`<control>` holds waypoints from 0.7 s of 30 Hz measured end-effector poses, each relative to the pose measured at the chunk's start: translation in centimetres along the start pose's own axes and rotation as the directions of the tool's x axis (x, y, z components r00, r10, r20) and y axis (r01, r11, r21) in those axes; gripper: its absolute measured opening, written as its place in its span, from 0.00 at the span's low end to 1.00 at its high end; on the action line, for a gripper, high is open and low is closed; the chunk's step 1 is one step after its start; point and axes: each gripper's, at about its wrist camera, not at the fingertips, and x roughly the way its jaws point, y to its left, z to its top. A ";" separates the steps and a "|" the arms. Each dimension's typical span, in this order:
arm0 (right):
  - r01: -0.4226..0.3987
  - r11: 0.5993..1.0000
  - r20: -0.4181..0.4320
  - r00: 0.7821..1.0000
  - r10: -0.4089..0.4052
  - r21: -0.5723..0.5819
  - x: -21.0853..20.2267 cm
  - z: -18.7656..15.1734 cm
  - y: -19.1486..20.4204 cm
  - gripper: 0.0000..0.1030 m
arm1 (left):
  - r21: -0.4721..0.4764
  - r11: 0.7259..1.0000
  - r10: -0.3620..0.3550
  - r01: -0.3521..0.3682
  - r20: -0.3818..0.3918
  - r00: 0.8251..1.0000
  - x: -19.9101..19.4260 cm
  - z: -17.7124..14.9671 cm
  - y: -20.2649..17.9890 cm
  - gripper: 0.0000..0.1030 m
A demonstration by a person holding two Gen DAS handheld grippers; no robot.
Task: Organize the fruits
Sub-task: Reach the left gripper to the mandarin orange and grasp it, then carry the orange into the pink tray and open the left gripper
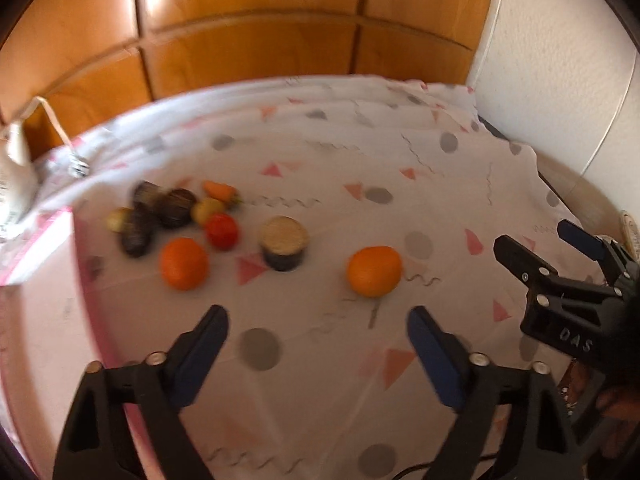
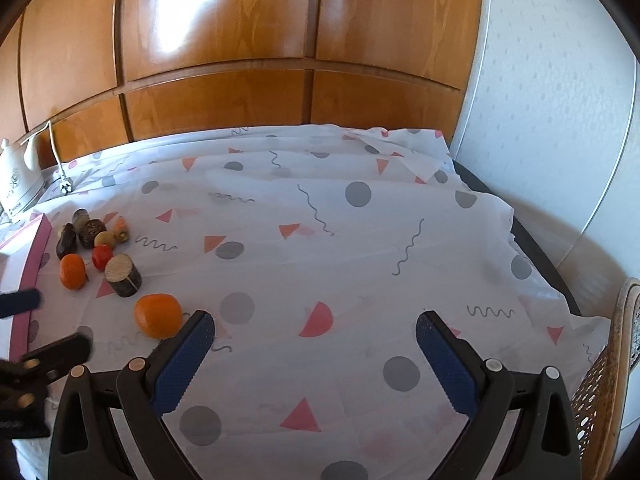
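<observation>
Lone orange (image 1: 374, 270) sits on the patterned cloth (image 1: 360, 152), apart from the rest, toward the near-left part of the surface. Second orange (image 1: 184, 263) lies further left, at the front of a loose cluster near the left edge. Cluster holds a red tomato-like fruit (image 1: 221, 231), a small yellow-green fruit (image 1: 206, 209), a carrot (image 1: 219, 190) and several dark ridged pieces (image 1: 176, 207); the left view is blurred, so their kind cannot be told. A short log-like cylinder (image 1: 283, 243) stands between the cluster and the lone orange, just right of the red fruit.

Progress, as judged: early. No sorted groups or container in use are evident; everything lies mixed on the cloth, only the one orange set off by itself. Most of the sorting appears left to do.

Left gripper (image 1: 318, 322): jaws wide apart, holding nothing. The lone orange is just ahead, slightly right of centre between the fingers, not touching either. Right gripper (image 2: 314, 326): jaws also spread, empty. From the right view the same orange lies just beside its left fingertip, outside the jaws, seemingly close but contact cannot be told.

Outward: a white iron (image 2: 18, 182) with cord at the far-left corner, wooden panelling (image 2: 240, 40) behind, a woven chair edge (image 2: 608, 380) at the right.
</observation>
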 end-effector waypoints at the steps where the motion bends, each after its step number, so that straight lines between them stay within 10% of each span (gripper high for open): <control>1: 0.001 1.000 -0.003 1.000 -0.001 0.002 0.2 0.0 -0.2 0.99 | 0.003 1.000 -0.016 0.016 -0.006 1.000 0.5 0.2 -0.3 0.80; 12: 0.019 1.000 -0.050 0.999 -0.018 0.023 1.6 -0.2 -1.8 0.97 | -0.017 0.997 -0.071 0.070 -0.048 0.996 4.8 2.3 -2.6 0.70; 15: 0.018 0.999 -0.059 0.998 -0.017 0.029 1.9 -0.3 -2.0 0.97 | -0.039 0.995 -0.100 0.096 -0.096 0.990 6.5 1.9 -2.3 0.44; 21: 0.014 0.999 -0.080 0.997 -0.011 0.040 2.5 -0.4 -2.1 0.97 | -0.058 0.989 -0.142 0.139 -0.050 0.989 4.9 0.6 -1.4 0.39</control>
